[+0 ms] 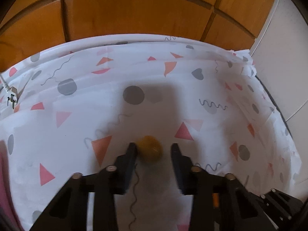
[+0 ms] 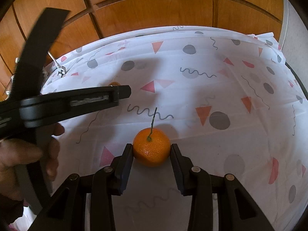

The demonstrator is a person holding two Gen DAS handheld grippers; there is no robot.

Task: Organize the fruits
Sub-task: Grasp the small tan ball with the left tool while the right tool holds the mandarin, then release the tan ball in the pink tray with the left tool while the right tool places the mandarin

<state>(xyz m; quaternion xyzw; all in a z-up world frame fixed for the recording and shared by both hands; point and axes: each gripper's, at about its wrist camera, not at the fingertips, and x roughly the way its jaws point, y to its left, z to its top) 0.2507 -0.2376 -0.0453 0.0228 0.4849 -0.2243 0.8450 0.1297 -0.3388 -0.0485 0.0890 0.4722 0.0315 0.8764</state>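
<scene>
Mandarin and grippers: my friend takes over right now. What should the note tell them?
Right gripper: shut on the stemmed mandarin, a pad on each side.
Left gripper: open around a small yellow fruit, which touches one finger only; there is a gap at the other.
Both fruits are over the patterned tablecloth. No bowl or basket is in view.
Done: mandarin gripped.
Left: grip the yellow fruit, then probably put both where they belong.
</scene>
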